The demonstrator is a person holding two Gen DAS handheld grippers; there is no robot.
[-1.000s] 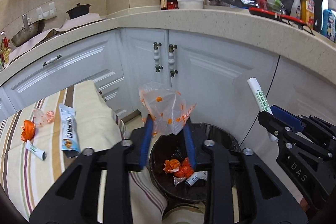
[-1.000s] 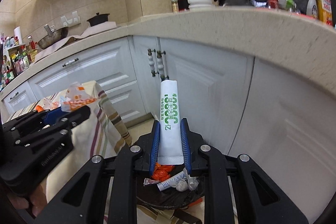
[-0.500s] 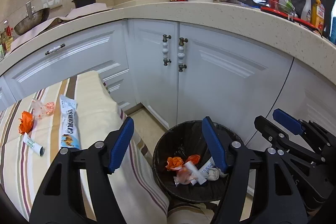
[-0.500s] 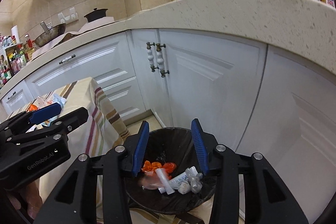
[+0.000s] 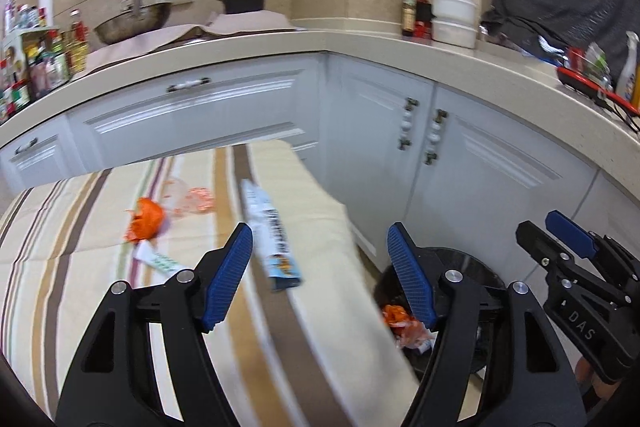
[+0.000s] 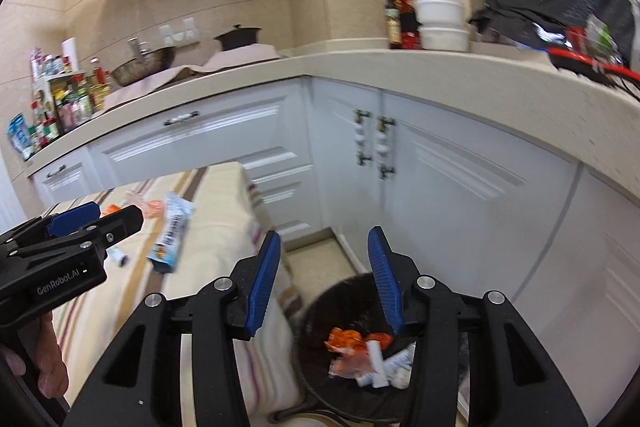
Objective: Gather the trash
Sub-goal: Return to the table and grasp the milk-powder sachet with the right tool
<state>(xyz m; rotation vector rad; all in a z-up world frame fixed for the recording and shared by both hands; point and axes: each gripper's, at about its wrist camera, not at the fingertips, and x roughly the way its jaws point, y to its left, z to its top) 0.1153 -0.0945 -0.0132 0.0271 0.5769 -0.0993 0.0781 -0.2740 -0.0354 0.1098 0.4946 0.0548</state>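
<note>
My left gripper is open and empty, above the edge of a striped cloth table. On the cloth lie a blue-and-white snack wrapper, an orange crumpled wrapper, a clear plastic bag with orange print and a small white tube. My right gripper is open and empty, above the black trash bin, which holds orange and white trash. The bin also shows in the left wrist view, low at the right.
White kitchen cabinets and a beige countertop curve behind the table and bin. Pots, bottles and bowls stand on the counter. My right gripper body sits at the right of the left wrist view.
One second ago my left gripper held the clear bag and my right a white tube; both opened and dropped them into the bin. Both views have since swung left toward the table.
</note>
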